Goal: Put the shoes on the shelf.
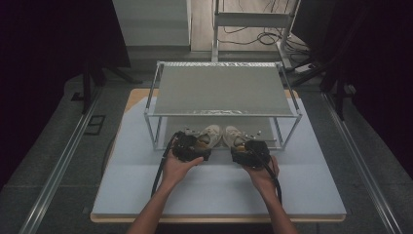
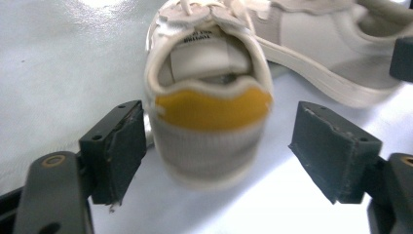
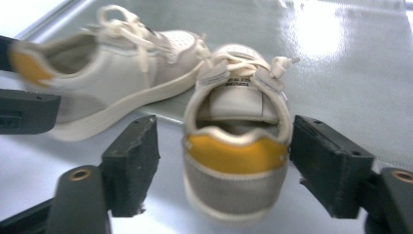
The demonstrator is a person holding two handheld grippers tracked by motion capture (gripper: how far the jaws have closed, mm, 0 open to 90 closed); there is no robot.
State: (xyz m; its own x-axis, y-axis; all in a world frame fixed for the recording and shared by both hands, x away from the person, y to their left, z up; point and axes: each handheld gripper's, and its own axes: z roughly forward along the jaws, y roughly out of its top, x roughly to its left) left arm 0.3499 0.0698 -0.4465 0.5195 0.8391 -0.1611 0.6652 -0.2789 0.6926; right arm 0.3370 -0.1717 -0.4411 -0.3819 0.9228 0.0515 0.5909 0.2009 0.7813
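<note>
- Your left gripper (image 2: 216, 146) has its jaws apart around the heel of the left shoe (image 2: 209, 97); one pad sits just beside the heel, the other stands off.
- Your right gripper (image 3: 224, 163) is also spread, straddling the right shoe (image 3: 236, 161) at the heel.
- Both shoes sit at the front of the rack (image 1: 221, 113), toes under its lower shelf.
- This looks like the grasp step: next, centre each heel, then close evenly on both.
</note>
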